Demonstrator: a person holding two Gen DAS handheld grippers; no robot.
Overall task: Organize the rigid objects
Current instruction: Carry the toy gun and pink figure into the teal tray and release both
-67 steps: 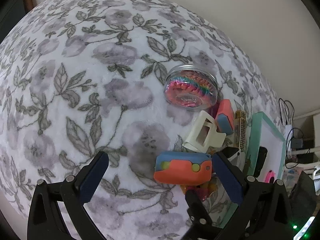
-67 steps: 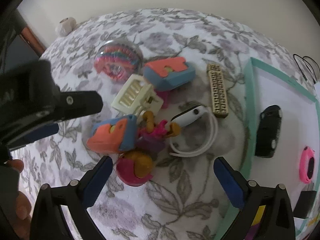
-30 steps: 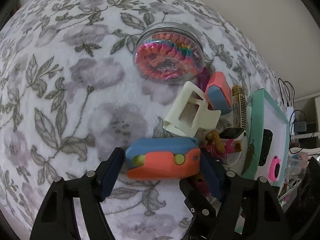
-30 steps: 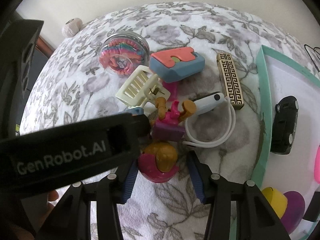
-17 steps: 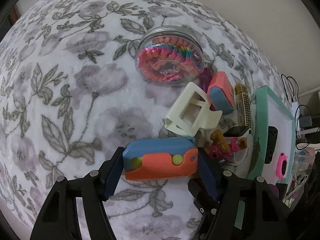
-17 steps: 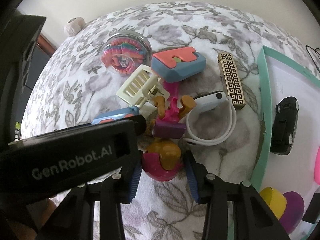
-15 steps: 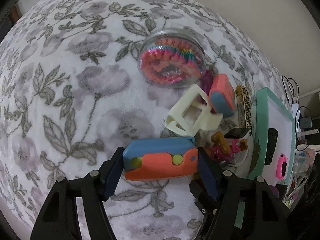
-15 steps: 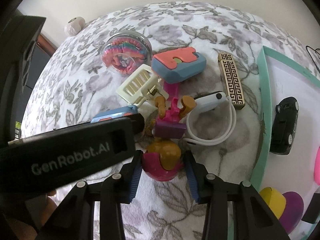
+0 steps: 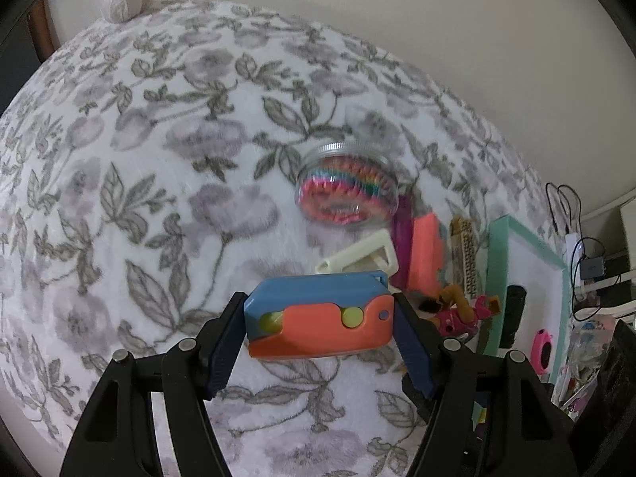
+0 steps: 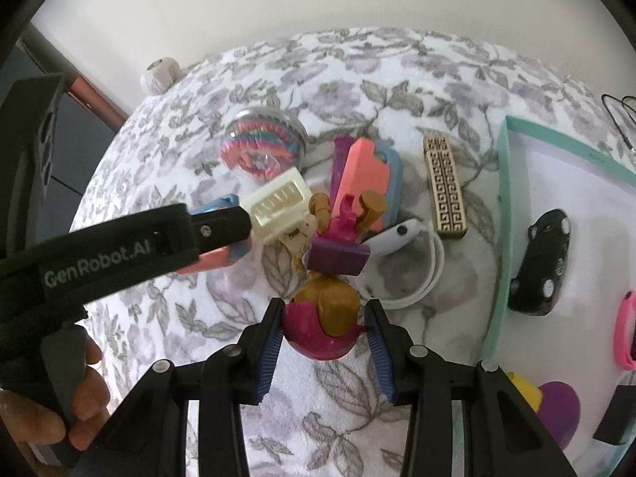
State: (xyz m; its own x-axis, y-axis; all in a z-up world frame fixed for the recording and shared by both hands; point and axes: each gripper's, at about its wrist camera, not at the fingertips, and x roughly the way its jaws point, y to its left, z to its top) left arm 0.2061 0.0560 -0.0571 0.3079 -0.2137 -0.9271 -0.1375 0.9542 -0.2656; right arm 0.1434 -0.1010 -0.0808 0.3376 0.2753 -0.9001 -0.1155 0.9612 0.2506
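Toys are partly sorted: the black car [image 10: 542, 256], a pink band [image 10: 625, 332] and yellow and purple pieces already lie in the teal tray [image 10: 501, 214] at 3 o'clock, while a heap is left on the floral blanket [image 9: 159, 183]

Left gripper [image 9: 320, 332] pinches the blue-orange block [image 9: 318, 314] end to end, its pads pressed on both short sides, and the block looks clear of the blanket. Right gripper [image 10: 324, 334] pinches the pink-and-gold ball toy [image 10: 324, 326], jaws tight on its flanks, at 6 o'clock of the heap. Judging by this, both pieces are meant for the tray next

Left to move: the jar [image 10: 262, 145] of coloured rings at 11 o'clock, the cream clip [image 10: 280, 206], a second coral-blue block [image 10: 367, 175], the gold patterned bar [image 10: 443, 187] at 1 o'clock, a white loop device [image 10: 409, 262], and a small figure [image 10: 342, 238] whose feet sit just beside the ball toy

The tray's near wall stands between heap and tray floor, so each load must clear it; the left gripper's body crosses at 9 o'clock, close to the right one's path
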